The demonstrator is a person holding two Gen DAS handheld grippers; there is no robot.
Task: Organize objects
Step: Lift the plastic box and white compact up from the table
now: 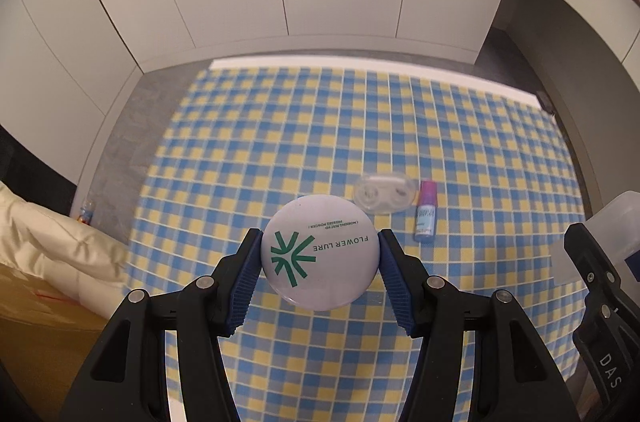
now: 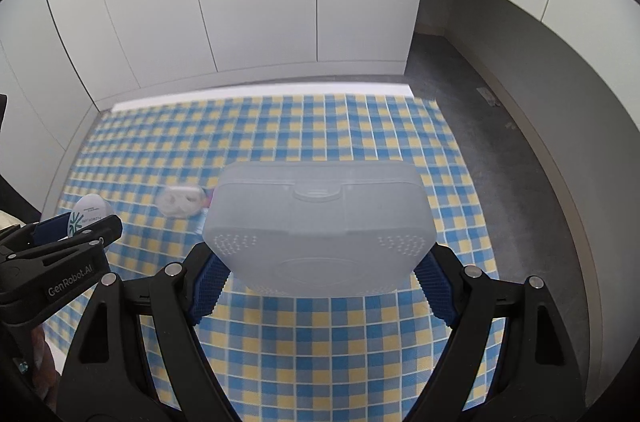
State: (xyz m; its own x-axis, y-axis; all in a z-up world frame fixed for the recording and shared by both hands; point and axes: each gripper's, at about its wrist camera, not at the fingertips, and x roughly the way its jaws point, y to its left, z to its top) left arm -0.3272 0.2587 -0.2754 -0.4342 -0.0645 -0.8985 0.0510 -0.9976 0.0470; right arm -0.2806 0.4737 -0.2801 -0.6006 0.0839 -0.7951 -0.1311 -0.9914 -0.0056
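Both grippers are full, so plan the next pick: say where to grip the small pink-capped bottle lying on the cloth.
Grip the pink-capped bottle across its blue body, coming from above. It lies flat, and the clear case crowds its cap end.

"FLOWER LURE" with a green arrow-star logo on the round white compact (image 1: 319,253), smaller line above it reading "MORNING MIST HD PRESSED POWDER", "GenRobot.AI" on the left gripper (image 2: 76,222) body, "DAS" on the right gripper's (image 1: 600,322) black arm at the right edge, print on the small blue bottle (image 1: 425,218) too small to read

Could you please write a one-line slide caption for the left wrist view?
Left gripper clamps a round white compact above the checked cloth.
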